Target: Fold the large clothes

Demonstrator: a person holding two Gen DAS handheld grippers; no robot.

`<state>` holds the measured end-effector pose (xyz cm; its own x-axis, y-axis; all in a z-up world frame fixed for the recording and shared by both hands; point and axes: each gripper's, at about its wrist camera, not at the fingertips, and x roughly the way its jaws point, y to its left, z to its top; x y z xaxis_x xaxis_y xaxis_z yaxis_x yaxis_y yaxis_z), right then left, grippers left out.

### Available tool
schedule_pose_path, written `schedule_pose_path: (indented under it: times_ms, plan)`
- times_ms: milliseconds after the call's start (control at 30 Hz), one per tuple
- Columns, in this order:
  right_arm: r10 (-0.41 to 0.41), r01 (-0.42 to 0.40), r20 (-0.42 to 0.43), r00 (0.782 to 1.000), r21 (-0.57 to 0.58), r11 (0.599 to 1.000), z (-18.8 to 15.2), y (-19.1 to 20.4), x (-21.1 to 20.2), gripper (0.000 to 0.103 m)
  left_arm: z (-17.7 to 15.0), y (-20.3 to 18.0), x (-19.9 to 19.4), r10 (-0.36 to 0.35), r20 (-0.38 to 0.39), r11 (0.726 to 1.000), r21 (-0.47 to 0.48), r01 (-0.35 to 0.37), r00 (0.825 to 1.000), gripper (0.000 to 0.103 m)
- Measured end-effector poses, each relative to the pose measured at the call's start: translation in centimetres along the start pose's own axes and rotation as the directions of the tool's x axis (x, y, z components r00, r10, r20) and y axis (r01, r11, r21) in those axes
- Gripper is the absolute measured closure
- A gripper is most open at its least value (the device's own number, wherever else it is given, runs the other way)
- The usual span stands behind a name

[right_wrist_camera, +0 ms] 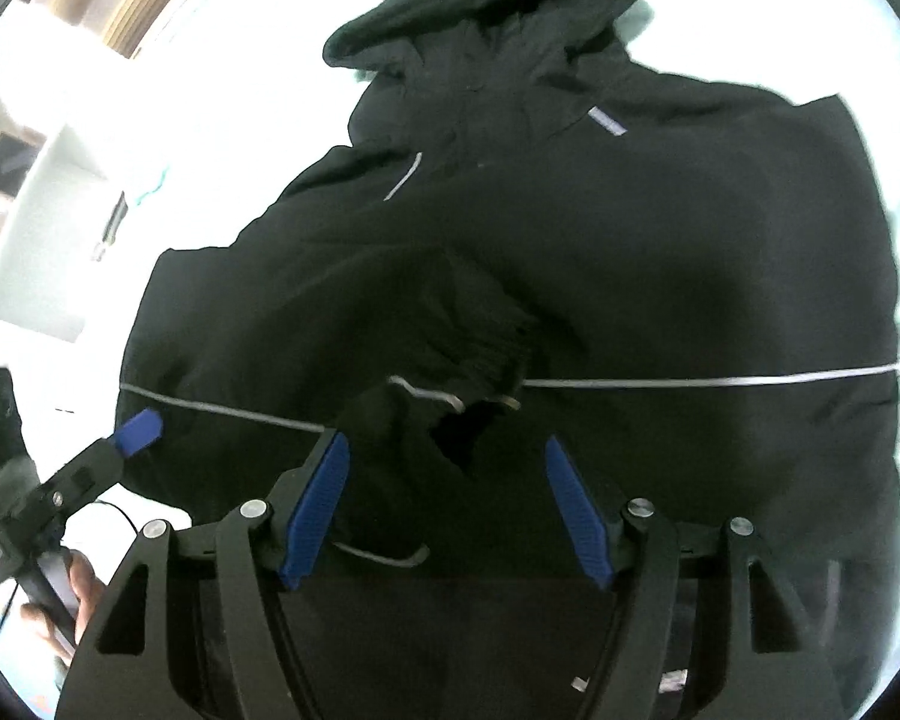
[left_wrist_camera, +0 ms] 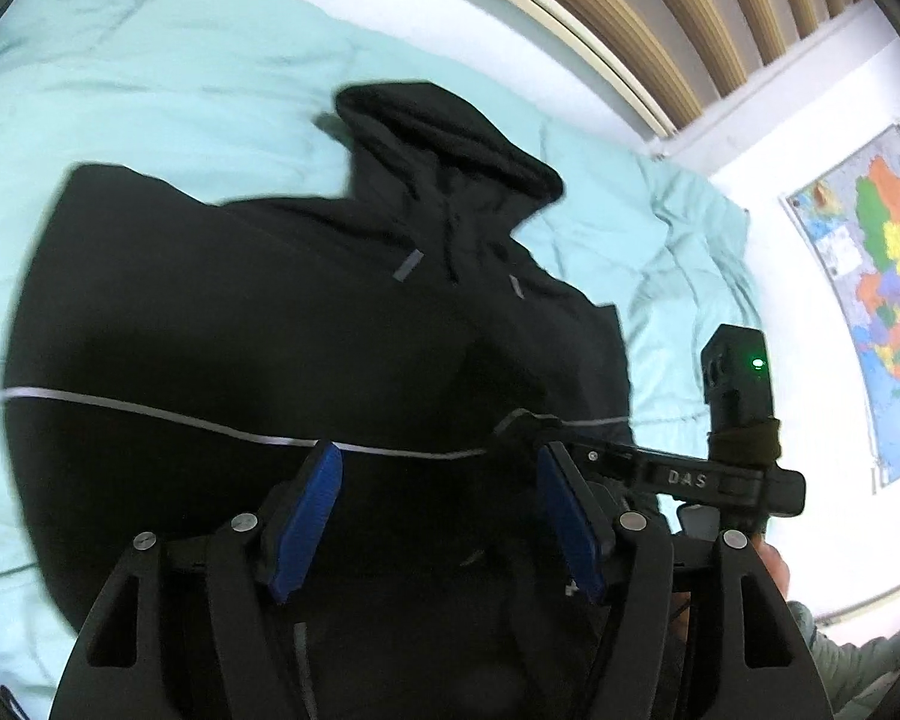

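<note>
**Black hooded jacket spread on the bed, both grippers open**

A black hooded jacket with thin reflective piping (left_wrist_camera: 222, 312) is seen laid flat on a bed covered by a pale turquoise quilt (left_wrist_camera: 120, 72), its hood toward the slatted wooden headboard (left_wrist_camera: 660, 6). The left gripper (left_wrist_camera: 438, 516) is held above the jacket's lower part, jaws spread, nothing gripped. The right gripper (right_wrist_camera: 447, 510) is likewise spread wide over a folded sleeve, pads clear of cloth. A coloured map (left_wrist_camera: 876, 276) is hung on the white wall.

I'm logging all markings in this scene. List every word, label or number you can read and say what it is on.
"DAS": raised letters on the black body of the right gripper, seen from the left wrist.
Colourful wall map: print too small and blurred to read.
Black hooded jacket: only grey reflective stripes, no text.
</note>
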<state>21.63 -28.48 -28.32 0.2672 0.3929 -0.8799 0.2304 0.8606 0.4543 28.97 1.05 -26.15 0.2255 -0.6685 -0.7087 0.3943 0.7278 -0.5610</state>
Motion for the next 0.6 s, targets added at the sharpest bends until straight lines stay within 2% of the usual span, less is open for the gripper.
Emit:
schedule_pose_path:
  times_ms: [67,100,200,267,367,500,600]
  plan:
    - [0.033,-0.033,-0.014,0.999,0.025,0.999,0.4,0.0,1.1,0.032,0.2,0.3,-0.4,0.024,0.019,1.000,-0.003,-0.024,1.000,0.033]
    - [0.056,-0.055,-0.021,0.998,0.037,0.998,0.5,0.0,1.6,0.037,0.2,0.5,-0.7,0.038,0.028,0.999,-0.003,-0.038,0.999,0.033]
    - [0.057,-0.057,-0.016,0.998,0.024,0.998,0.5,0.7,1.7,0.065,0.6,0.8,-1.4,0.076,0.050,0.997,-0.004,-0.076,0.996,0.033]
    - [0.035,-0.035,0.022,0.999,-0.016,0.999,0.4,1.5,0.4,0.070,0.9,1.0,-1.7,0.097,0.061,0.995,-0.011,-0.097,0.993,0.033]
    - [-0.016,0.024,0.114,0.993,-0.068,0.997,0.2,2.2,-3.6,0.072,1.2,1.0,-2.3,0.114,0.077,0.994,-0.003,-0.114,0.991,0.033]
    - [-0.120,0.153,0.271,0.955,-0.105,0.983,0.4,1.8,-10.0,0.072,1.9,0.2,-2.1,0.102,0.094,0.994,0.017,-0.104,0.990,0.033]
    - [-0.233,0.275,0.352,0.907,-0.075,0.958,1.0,-0.6,-13.8,0.072,2.3,-0.1,-0.1,0.088,0.074,0.996,0.024,-0.090,0.993,0.033]
